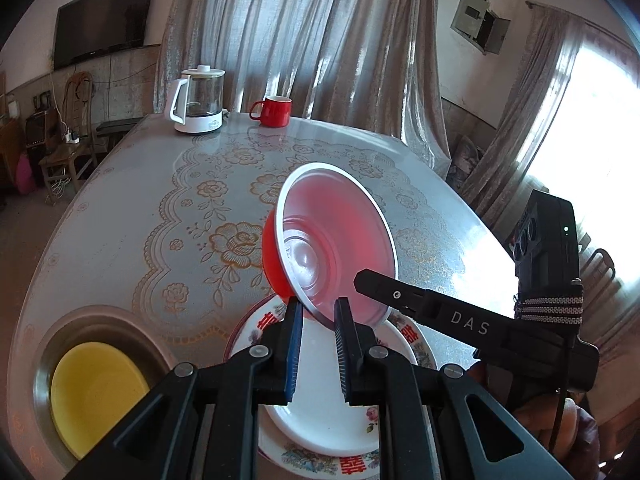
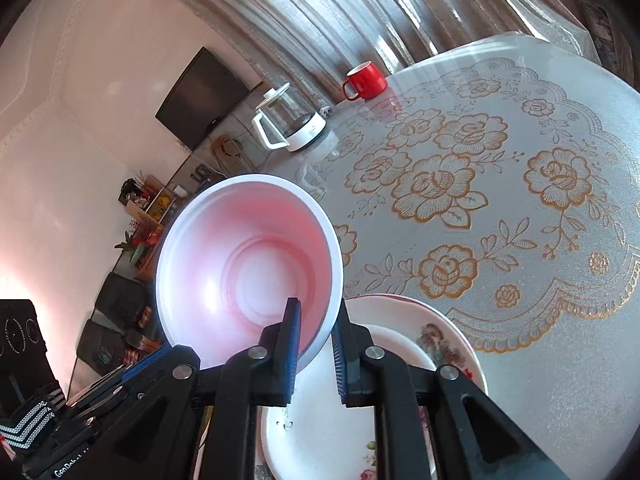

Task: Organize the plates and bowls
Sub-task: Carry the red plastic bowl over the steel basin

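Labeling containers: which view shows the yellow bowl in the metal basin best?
Left wrist view. The round yellow bowl sits in plain sight inside the round metal basin, at lower left of the frame, only slightly cut off by the left gripper's body. The right wrist view does not show it at all.

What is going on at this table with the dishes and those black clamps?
A person is tidying dishes with two hand-held grippers. Both the left gripper and the right gripper are pinching the rim of a red bowl, holding it tilted above a flowered plate with a smaller white plate on it. A yellow bowl sits in a metal basin nearby. A kettle and red mug stand at the far edge.
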Demonstrator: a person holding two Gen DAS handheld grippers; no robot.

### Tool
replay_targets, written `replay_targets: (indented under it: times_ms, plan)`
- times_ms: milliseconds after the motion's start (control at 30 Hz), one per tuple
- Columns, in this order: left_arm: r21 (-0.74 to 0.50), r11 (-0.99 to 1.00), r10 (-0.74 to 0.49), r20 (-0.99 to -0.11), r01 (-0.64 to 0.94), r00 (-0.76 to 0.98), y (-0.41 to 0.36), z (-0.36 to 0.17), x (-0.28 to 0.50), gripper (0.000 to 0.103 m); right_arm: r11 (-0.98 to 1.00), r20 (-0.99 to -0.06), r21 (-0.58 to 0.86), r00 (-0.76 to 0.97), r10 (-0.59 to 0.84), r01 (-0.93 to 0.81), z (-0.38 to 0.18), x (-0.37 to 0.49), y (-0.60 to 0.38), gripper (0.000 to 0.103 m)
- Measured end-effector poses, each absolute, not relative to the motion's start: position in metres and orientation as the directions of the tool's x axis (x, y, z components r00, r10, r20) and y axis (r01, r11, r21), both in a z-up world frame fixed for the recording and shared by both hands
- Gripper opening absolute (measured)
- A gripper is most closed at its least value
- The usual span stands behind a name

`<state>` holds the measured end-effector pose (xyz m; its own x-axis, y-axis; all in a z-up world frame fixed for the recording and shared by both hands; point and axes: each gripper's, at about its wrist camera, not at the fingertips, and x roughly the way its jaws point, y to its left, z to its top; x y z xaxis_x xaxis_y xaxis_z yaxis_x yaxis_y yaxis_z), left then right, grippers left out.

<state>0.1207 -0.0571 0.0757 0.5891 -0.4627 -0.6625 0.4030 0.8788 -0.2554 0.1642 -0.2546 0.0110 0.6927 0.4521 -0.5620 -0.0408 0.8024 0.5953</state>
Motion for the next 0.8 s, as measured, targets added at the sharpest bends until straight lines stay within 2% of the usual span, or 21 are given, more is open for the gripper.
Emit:
replay_targets:
  times_ms: [800]
  plan:
    - [-0.365,0.898,-0.433,-0.63,0.246,0.645,0.047,0.056,0.072,0.016,0.825,-0.607,0.525,0.587,0.536,-0.211,0.011,0.153,-0.148,0.014]
